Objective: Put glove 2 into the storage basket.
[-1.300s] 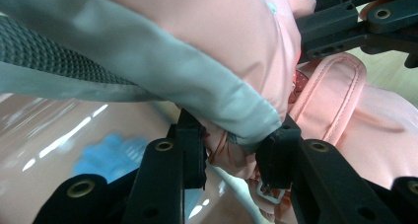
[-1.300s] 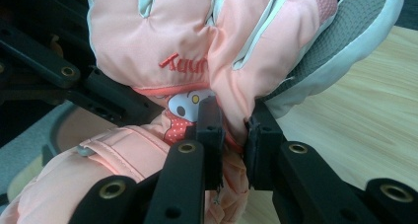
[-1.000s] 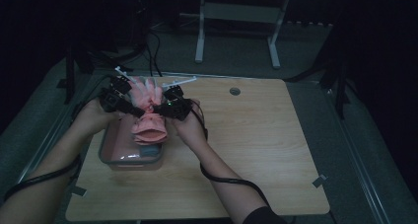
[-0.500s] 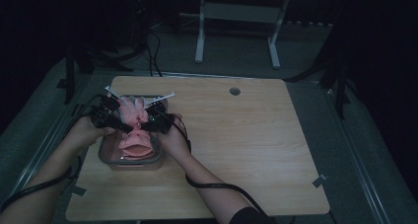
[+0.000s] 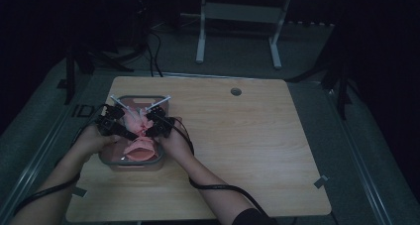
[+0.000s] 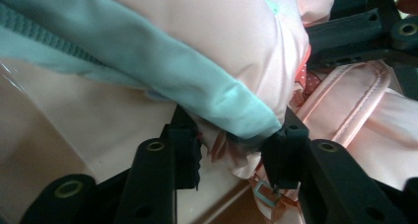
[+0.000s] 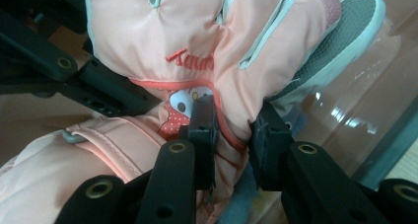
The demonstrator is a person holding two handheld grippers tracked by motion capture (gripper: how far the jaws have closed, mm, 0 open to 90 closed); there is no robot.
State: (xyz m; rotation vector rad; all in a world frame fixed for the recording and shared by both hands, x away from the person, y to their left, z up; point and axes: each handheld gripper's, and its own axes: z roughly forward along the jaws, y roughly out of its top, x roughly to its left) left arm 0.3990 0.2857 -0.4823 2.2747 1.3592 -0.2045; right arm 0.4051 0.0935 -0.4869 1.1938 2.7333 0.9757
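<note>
Two hand-held grippers meet over a clear tub [image 5: 110, 161] at the left of the wooden table [image 5: 257, 150], both pinching a pink glove [image 5: 140, 144] that lies inside it. The left gripper [image 6: 236, 140] has its jaws closed on a fold of the glove's pink and mint fabric, though they have just been easing apart. The right gripper [image 7: 231, 130] likewise clamps the glove near its cartoon patch, its jaws also just loosening.

Both forearms reached in from the near edge, hands close together. The left gripper [image 5: 117, 126] and right gripper [image 5: 157, 123] faced each other, tilted downward, their jaws just having opened slightly though fabric remained pinched between each pair.
</note>
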